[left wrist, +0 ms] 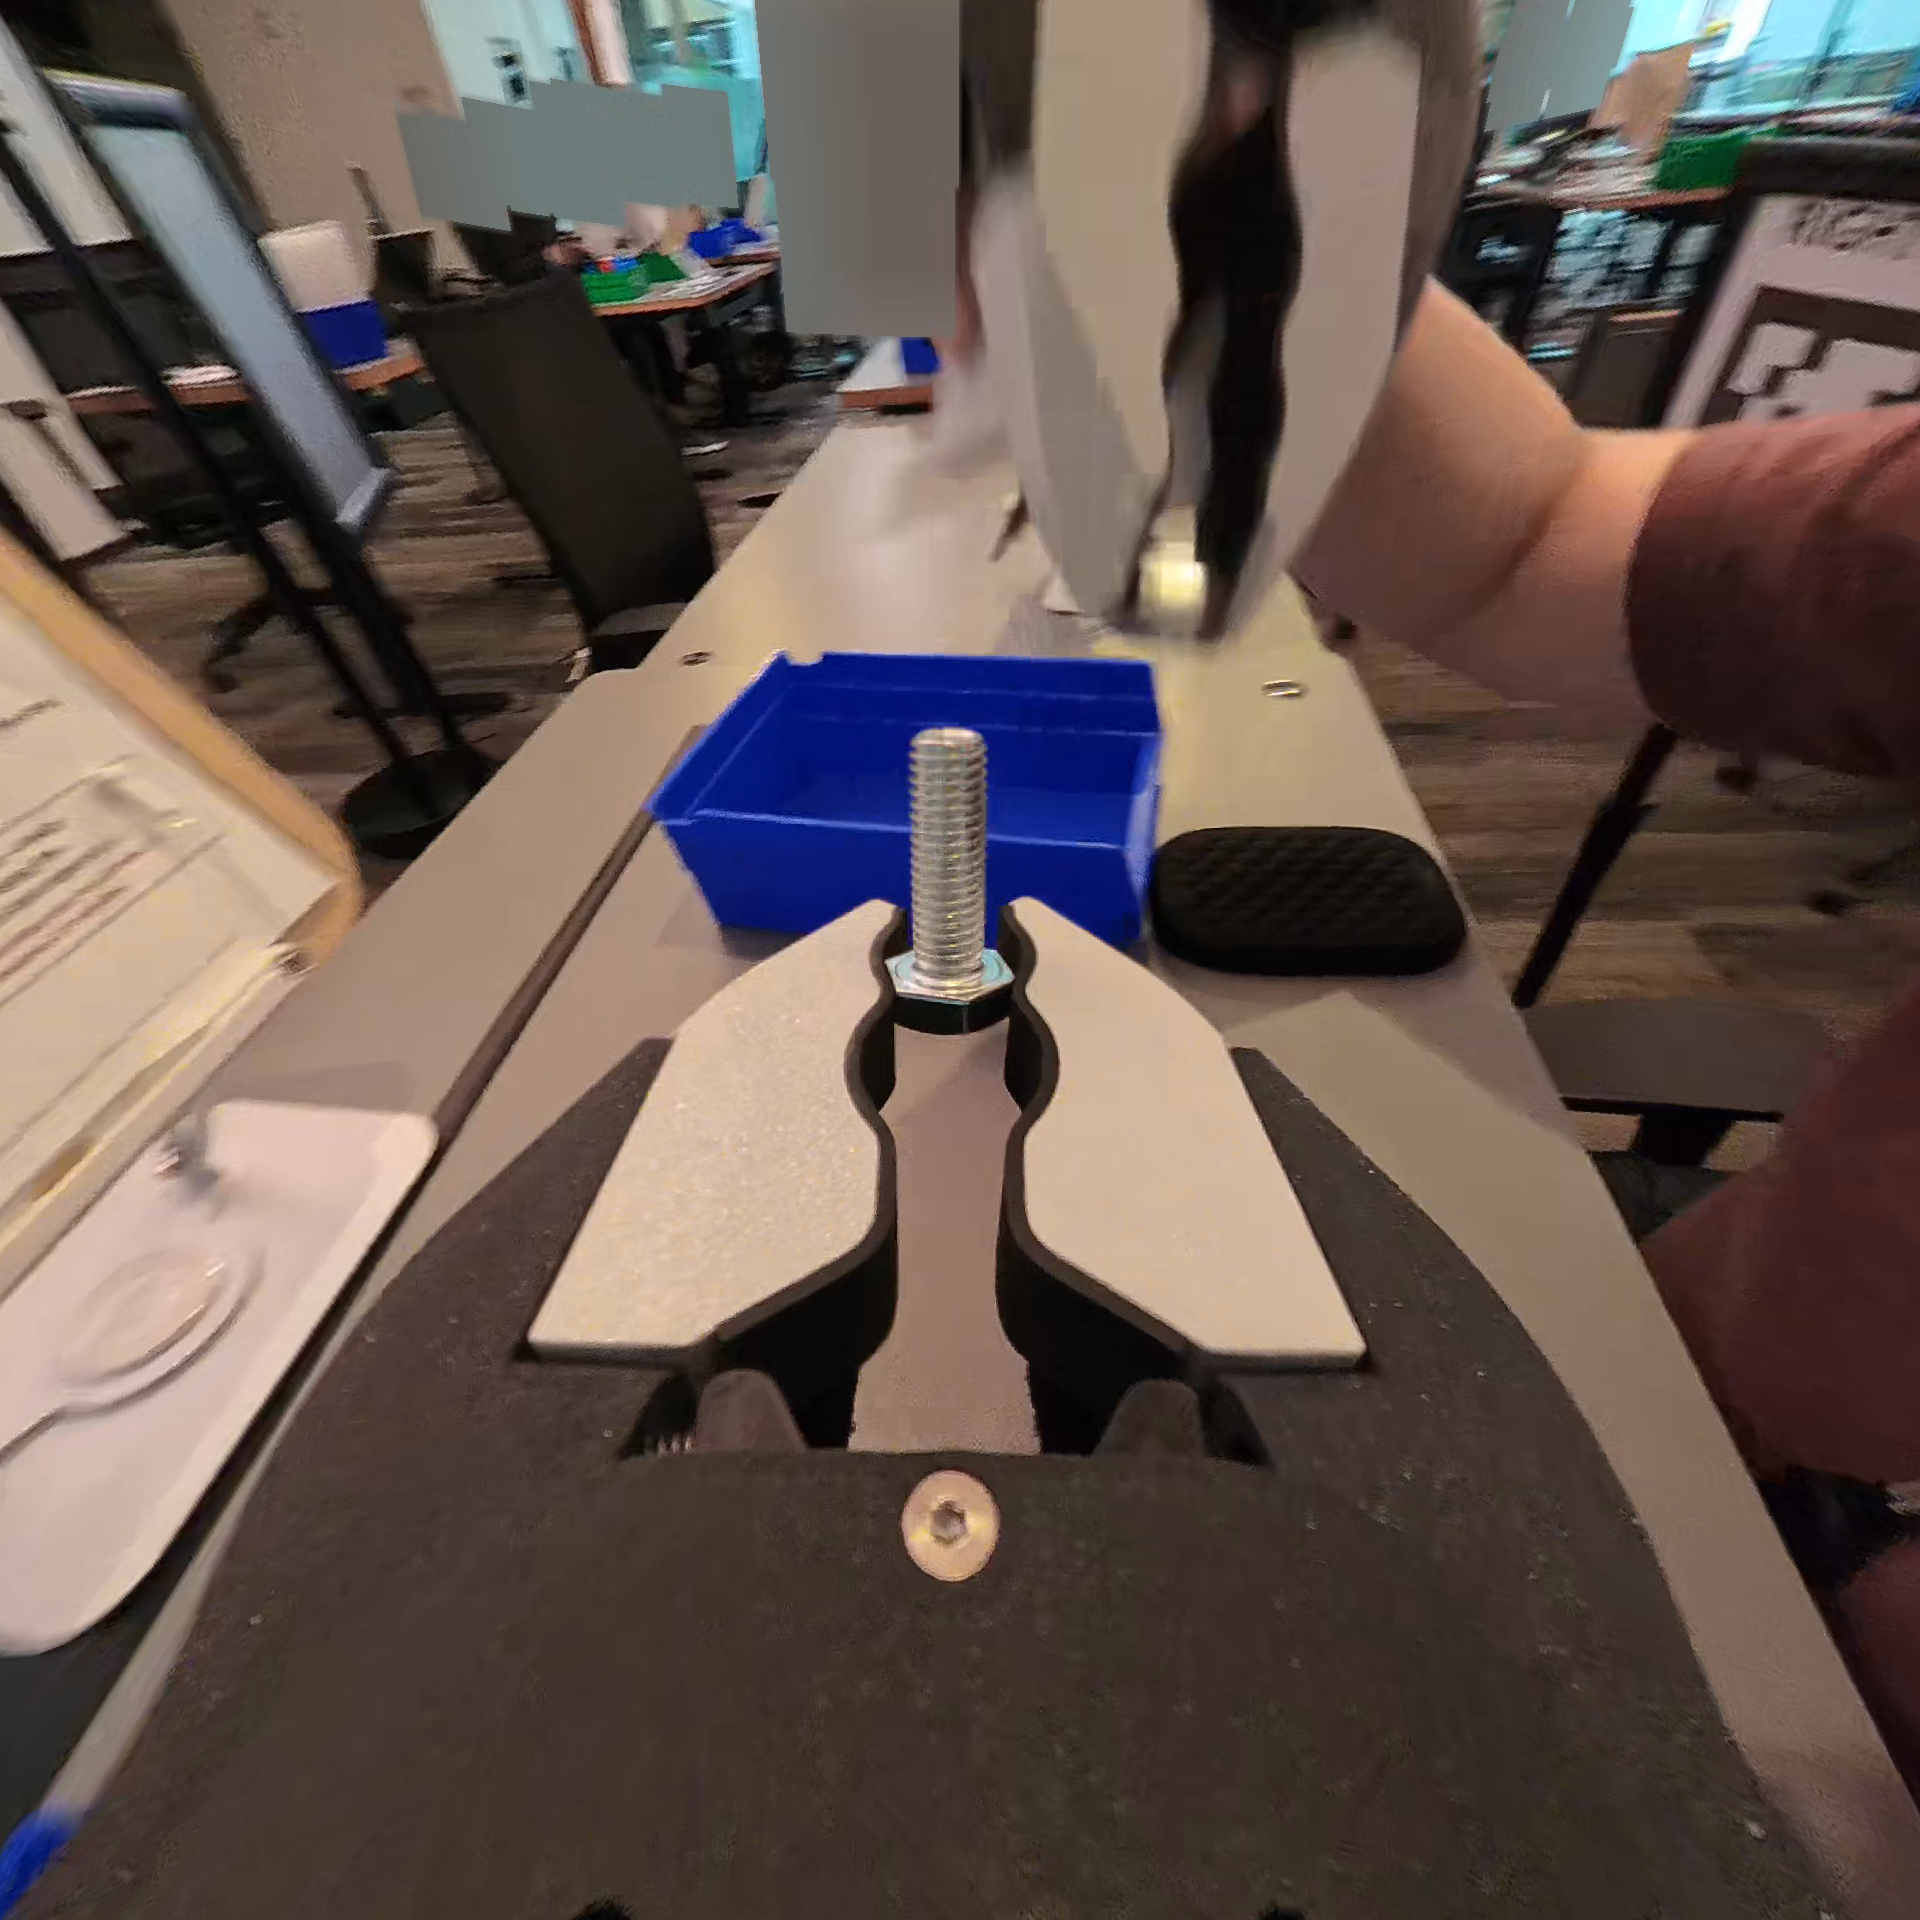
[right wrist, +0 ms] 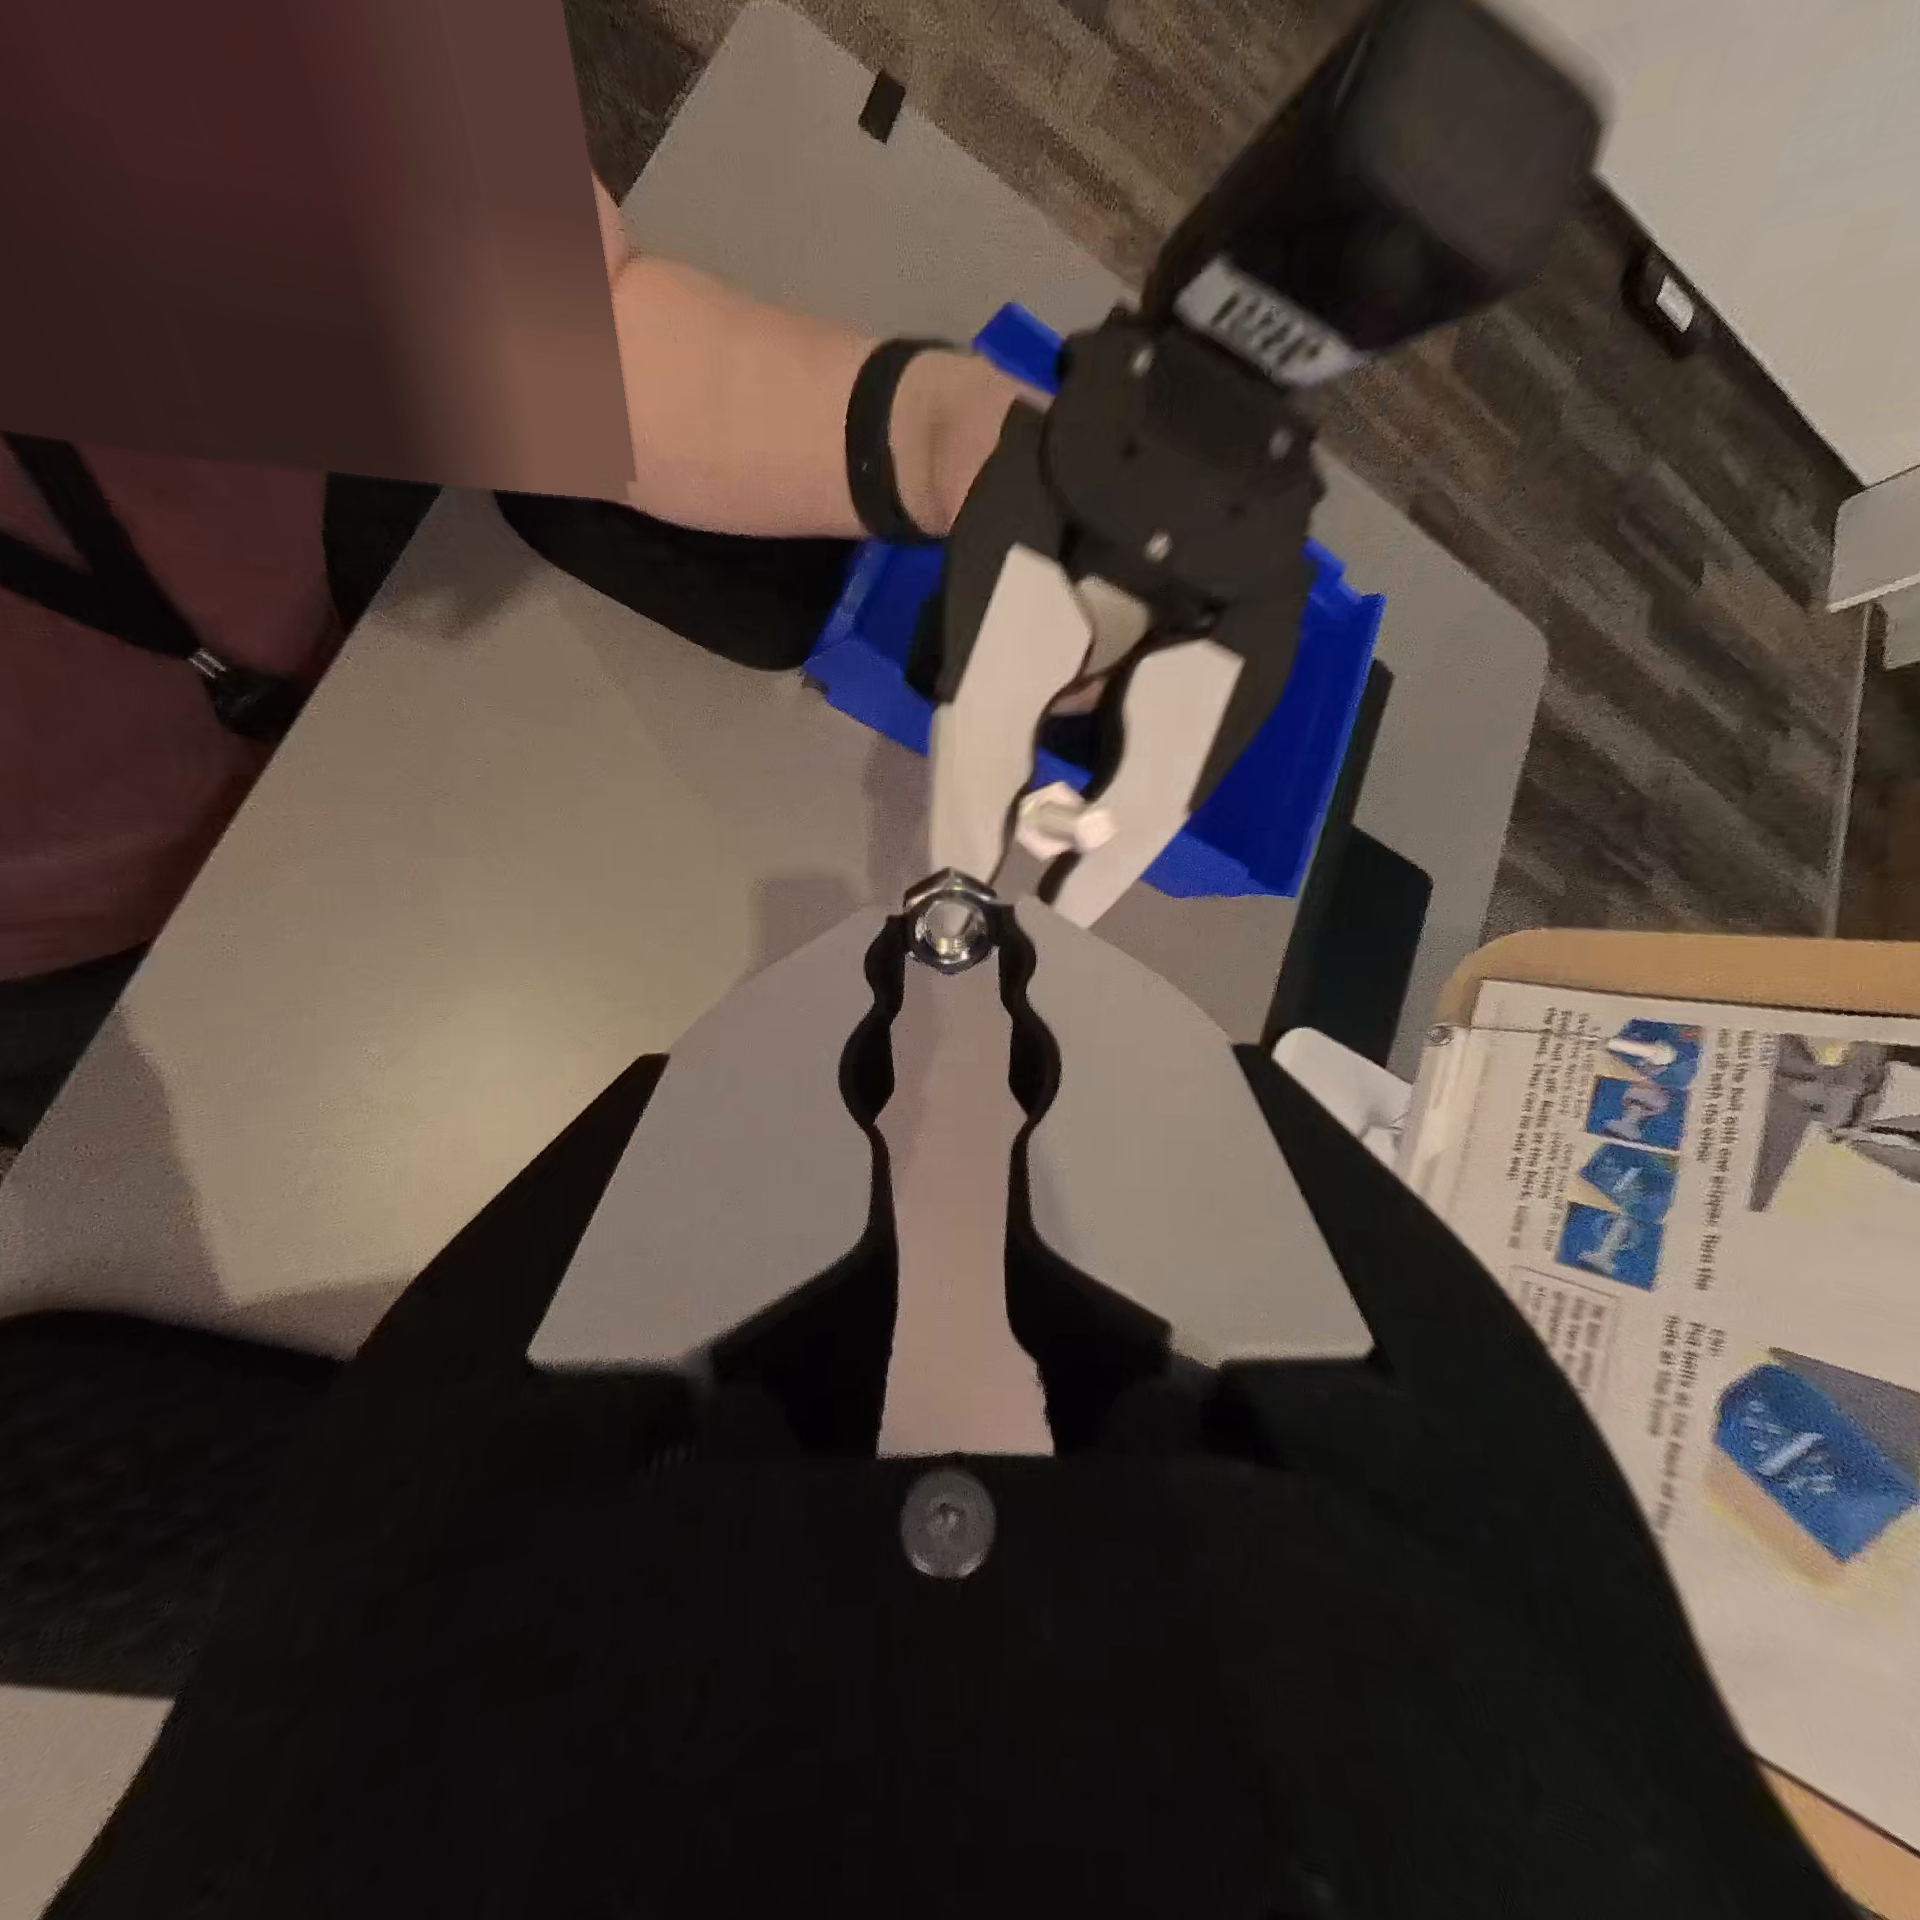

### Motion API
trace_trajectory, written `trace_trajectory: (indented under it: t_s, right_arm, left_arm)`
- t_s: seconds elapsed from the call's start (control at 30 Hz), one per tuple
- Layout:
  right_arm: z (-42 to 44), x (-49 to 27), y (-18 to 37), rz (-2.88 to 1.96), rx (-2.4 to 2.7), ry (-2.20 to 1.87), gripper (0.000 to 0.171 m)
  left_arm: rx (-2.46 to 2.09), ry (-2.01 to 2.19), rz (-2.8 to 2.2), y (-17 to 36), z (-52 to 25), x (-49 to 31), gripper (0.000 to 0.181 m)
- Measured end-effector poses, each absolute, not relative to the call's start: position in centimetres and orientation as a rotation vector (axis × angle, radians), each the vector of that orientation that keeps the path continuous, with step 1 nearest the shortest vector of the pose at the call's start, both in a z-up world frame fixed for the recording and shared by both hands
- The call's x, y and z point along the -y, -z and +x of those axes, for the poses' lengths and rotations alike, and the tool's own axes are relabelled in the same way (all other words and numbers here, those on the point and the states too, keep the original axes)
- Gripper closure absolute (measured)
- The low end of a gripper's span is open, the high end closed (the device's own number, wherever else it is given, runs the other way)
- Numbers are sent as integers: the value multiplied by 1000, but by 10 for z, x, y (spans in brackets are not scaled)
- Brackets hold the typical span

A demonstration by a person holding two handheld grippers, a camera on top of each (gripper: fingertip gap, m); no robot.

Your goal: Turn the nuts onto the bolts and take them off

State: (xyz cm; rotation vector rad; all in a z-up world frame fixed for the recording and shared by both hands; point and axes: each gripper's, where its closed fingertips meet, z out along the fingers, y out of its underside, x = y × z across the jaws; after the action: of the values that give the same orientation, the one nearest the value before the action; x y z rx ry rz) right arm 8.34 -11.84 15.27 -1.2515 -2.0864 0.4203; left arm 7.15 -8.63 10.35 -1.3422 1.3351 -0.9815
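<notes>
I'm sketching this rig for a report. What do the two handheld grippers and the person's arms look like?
Both the left gripper and the right gripper have flat pale grey fingers with wavy black inner edges, on a black textured body with a centre screw. The person wears a maroon sleeve and a black wristband.

The left tongs [left wrist: 948, 951] point level and forward, their fingers closed at the tips around the head of an upright bolt [left wrist: 947, 852]; the right tongs [right wrist: 948, 940] point steeply down from above, their tips pinching a nut [right wrist: 943, 925]; a bare forearm [left wrist: 1475, 520] in a maroon sleeve [left wrist: 1787, 582] carries them.
</notes>
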Motion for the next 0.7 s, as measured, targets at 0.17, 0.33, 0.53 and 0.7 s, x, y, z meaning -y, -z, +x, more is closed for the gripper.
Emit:
trace_trajectory:
  t_s: [0.17, 0.33, 0.53, 0.7]
  right_arm:
    - [81, 126, -167, -1207, 2272, -250, 153]
    - [83, 130, -154, -1227, 2387, -120, 153]
    - [88, 133, -152, -1298, 2447, -110, 153]
    - [95, 135, -145, -1353, 2491, -129, 153]
  left_arm:
    - [-1414, 1153, -1249, -99, 104, 113, 166]
    - [-1400, 1331, -1126, -112, 112, 134, 166]
    - [-1388, 1390, -1096, -111, 123, 140, 165]
    - [-1387, 1406, -1051, -110, 130, 145, 166]
